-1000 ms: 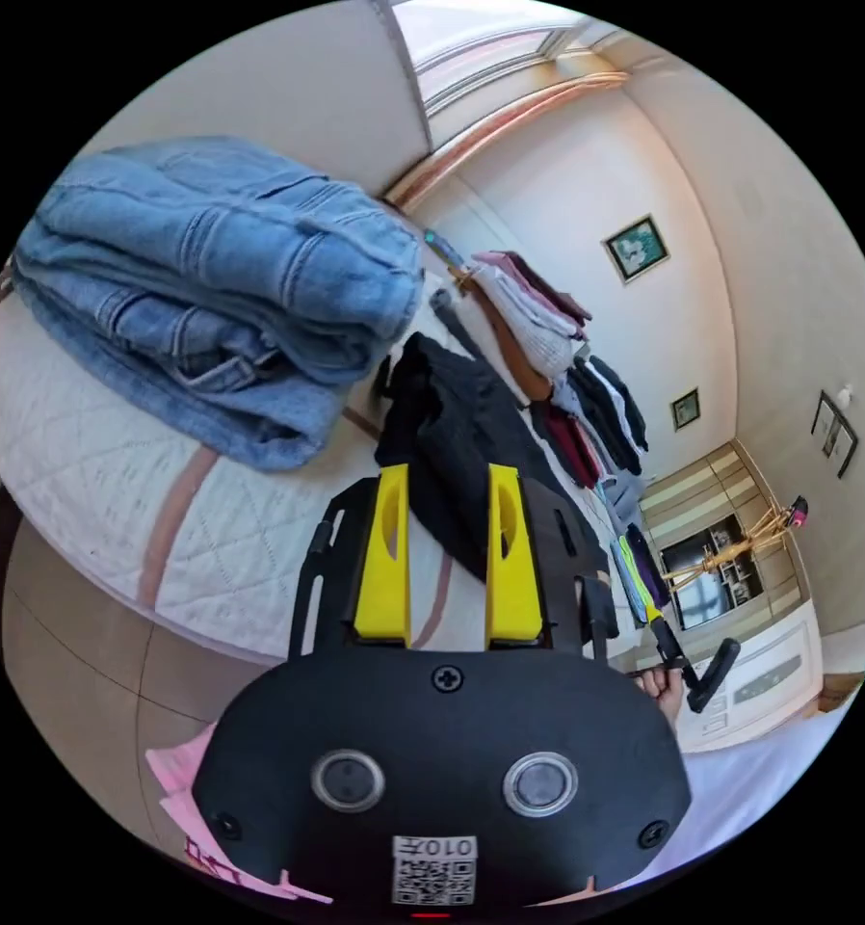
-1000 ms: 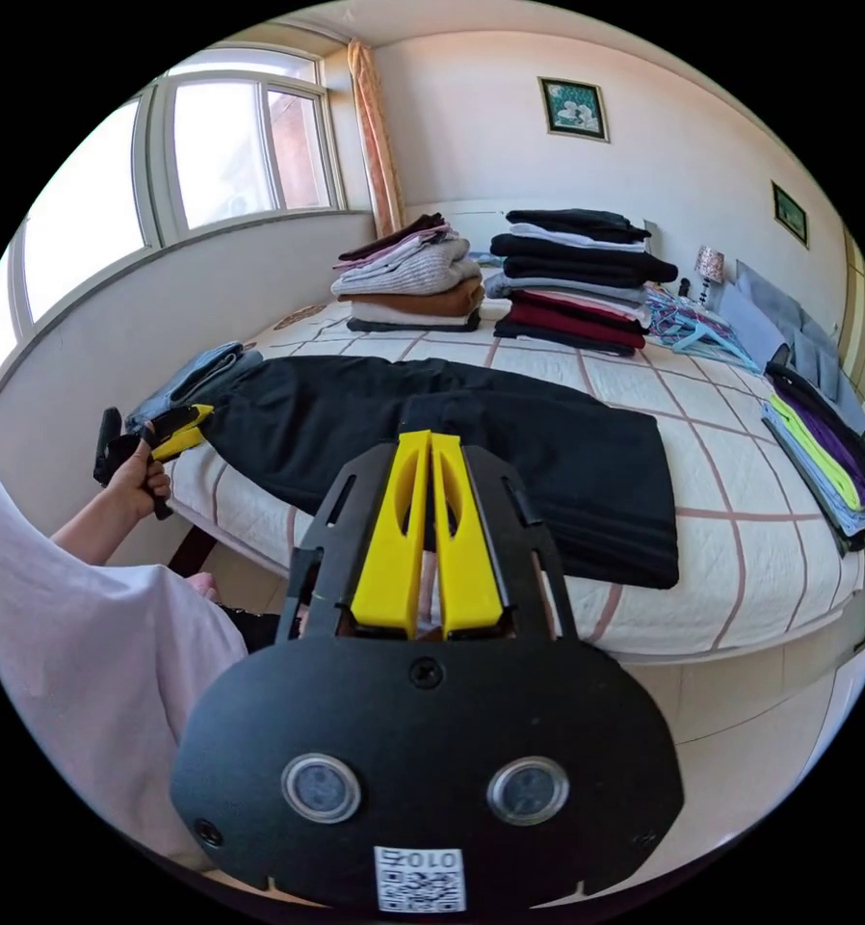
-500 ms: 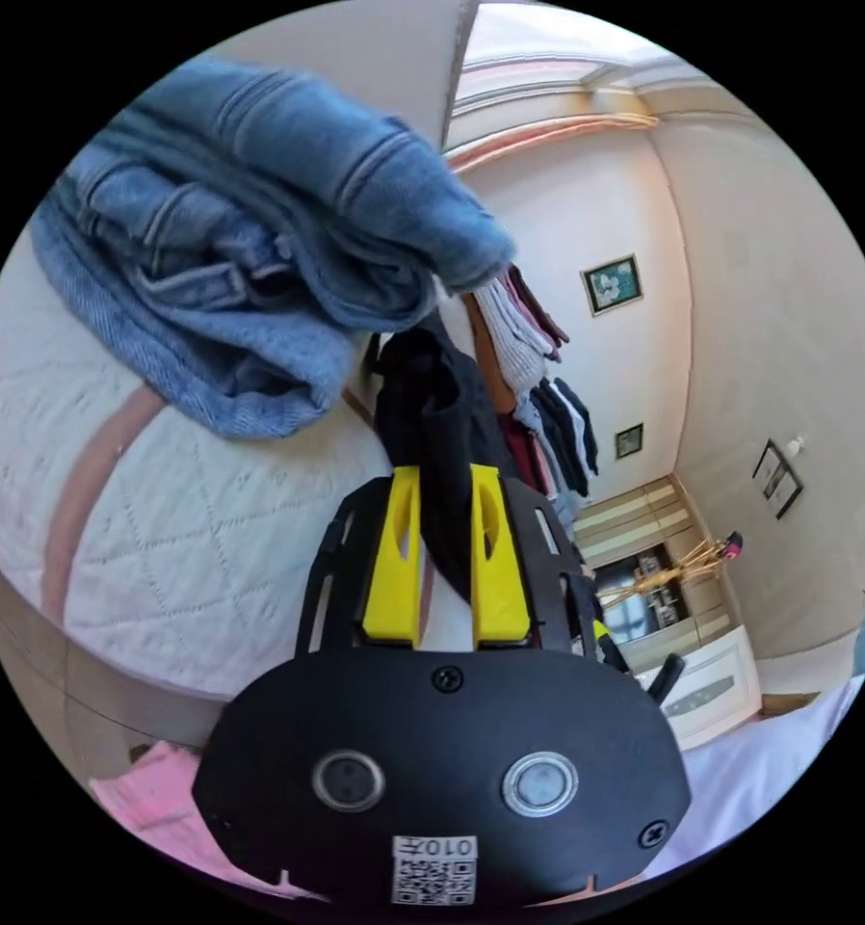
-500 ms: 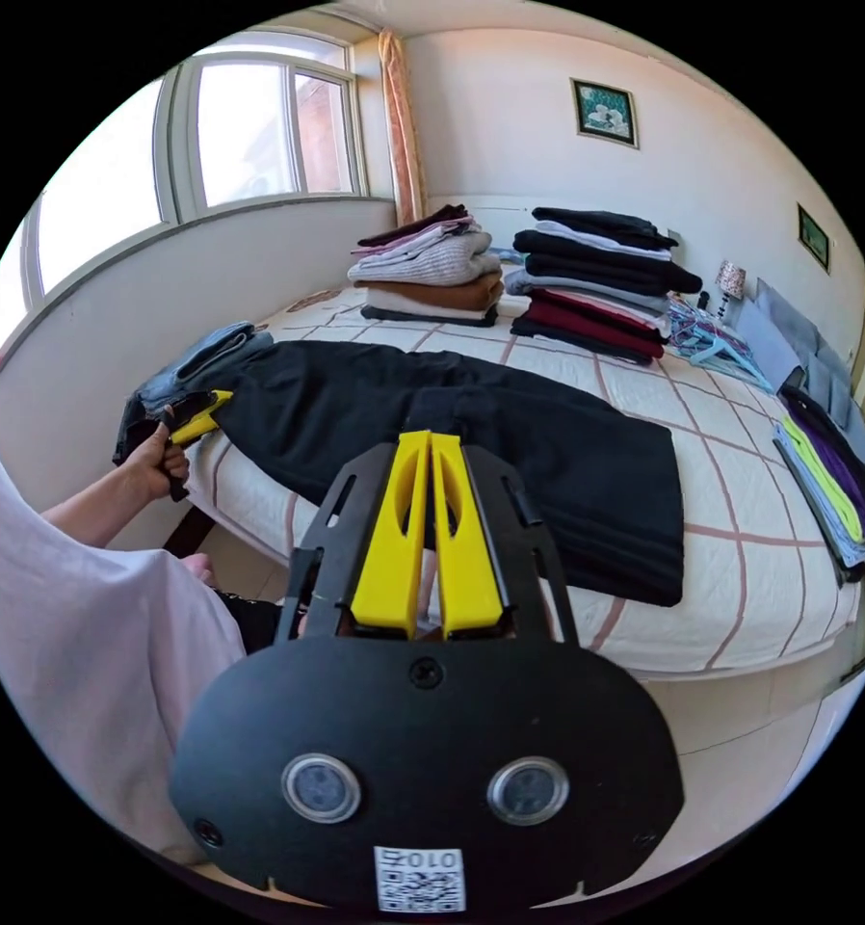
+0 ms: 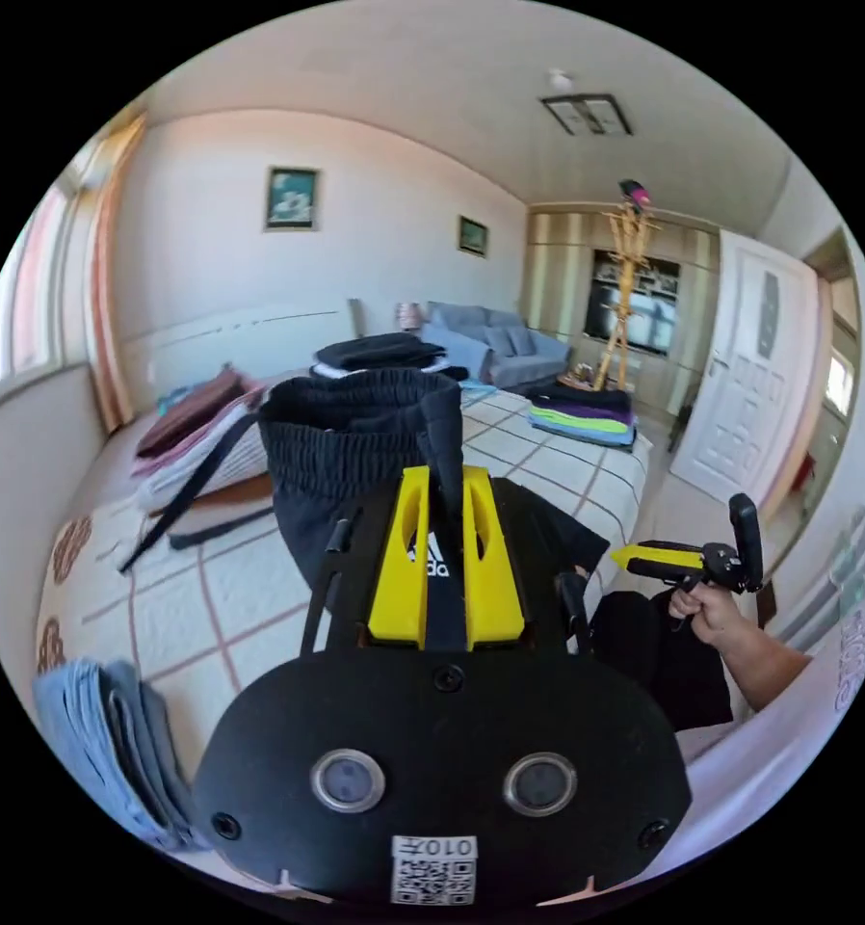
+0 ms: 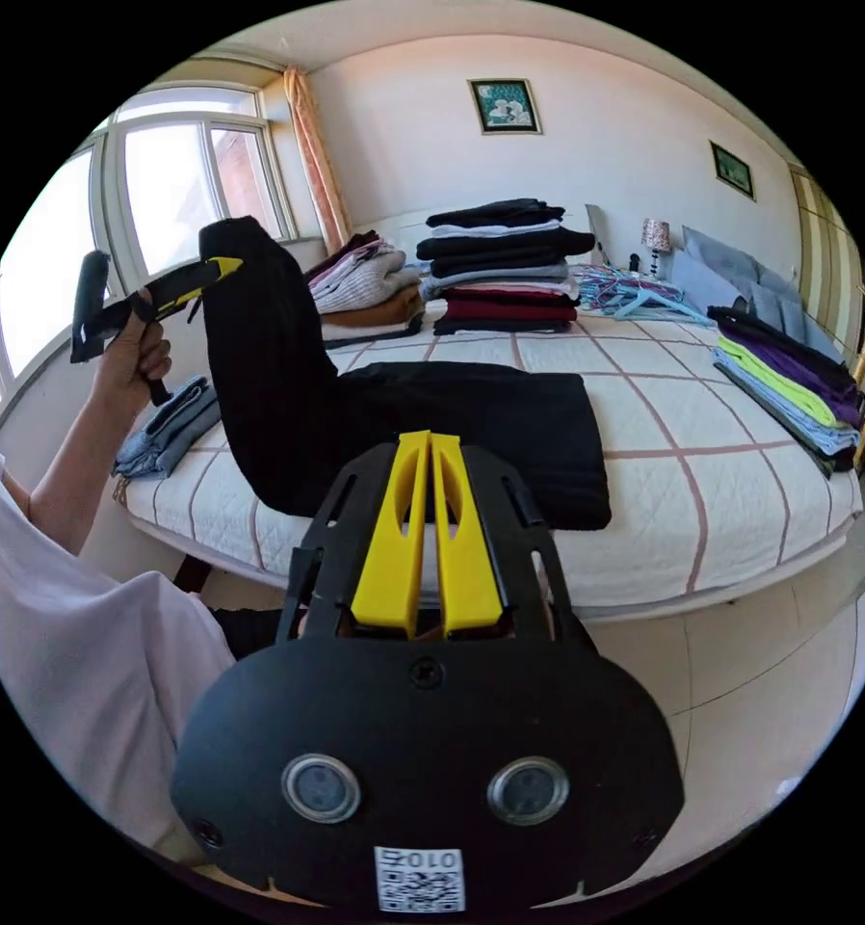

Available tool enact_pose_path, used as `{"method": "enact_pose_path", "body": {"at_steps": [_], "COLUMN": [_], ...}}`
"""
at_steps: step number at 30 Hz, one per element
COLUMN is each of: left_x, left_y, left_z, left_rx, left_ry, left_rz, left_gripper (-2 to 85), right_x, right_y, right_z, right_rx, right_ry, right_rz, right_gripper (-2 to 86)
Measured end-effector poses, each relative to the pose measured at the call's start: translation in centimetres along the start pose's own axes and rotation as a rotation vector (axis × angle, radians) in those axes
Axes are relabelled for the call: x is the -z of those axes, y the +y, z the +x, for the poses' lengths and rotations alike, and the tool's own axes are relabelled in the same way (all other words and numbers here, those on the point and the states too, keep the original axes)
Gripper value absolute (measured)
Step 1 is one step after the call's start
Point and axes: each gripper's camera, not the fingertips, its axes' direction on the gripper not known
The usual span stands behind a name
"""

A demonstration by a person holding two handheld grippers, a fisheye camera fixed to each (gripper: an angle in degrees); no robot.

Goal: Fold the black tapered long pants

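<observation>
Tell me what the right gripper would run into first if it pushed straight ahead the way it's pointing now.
Most likely the near side of the bed, then the black pants lying on it. The right gripper is shut, holds nothing, and points at the bed edge; depth is hard to judge, but nothing seems to stand between.

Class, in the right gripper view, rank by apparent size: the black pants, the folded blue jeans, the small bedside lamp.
1. Black tapered pants, largest, held up at one end by the left gripper.
2. Folded blue jeans.
3. Small bedside lamp, smallest, though it stands farthest from the camera.
</observation>
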Motion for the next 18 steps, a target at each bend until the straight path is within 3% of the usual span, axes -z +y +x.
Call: {"method": "enact_pose_path", "body": {"at_steps": [6,8,10,12,18], "left_x": [-20.2,-28.6,-28.5,-25.2,-17.2], "left_y": [-1.1,2.2,3.5,3.4,5.3], "left_z": [17.8,21.7,21.8,21.3,16.5], "left_rx": [-0.199,-0.190,-0.124,-0.155,-0.218], "left_ry": [0.257,0.389,0.490,0.462,0.225], "left_rz": [-0.152,-0.400,-0.374,-0.281,-0.308], "left_gripper": [7.0,8.1,8.7,9.1,9.9], "right_x": [1.1,0.8,0.5,0.2,-2.0], "right_y": [2.3,2.7,2.6,2.1,-2.2], "right_z": [6.2,7.7,8.9,9.9,12.7], "right_rx": [-0.170,-0.204,-0.227,-0.243,-0.259], "right_ry": [0.047,0.024,0.001,-0.015,-0.100], "right_rz": [-0.018,-0.047,-0.073,-0.066,-0.017], "right_gripper": [3.0,3.1,3.5,4.4,10.4]}}
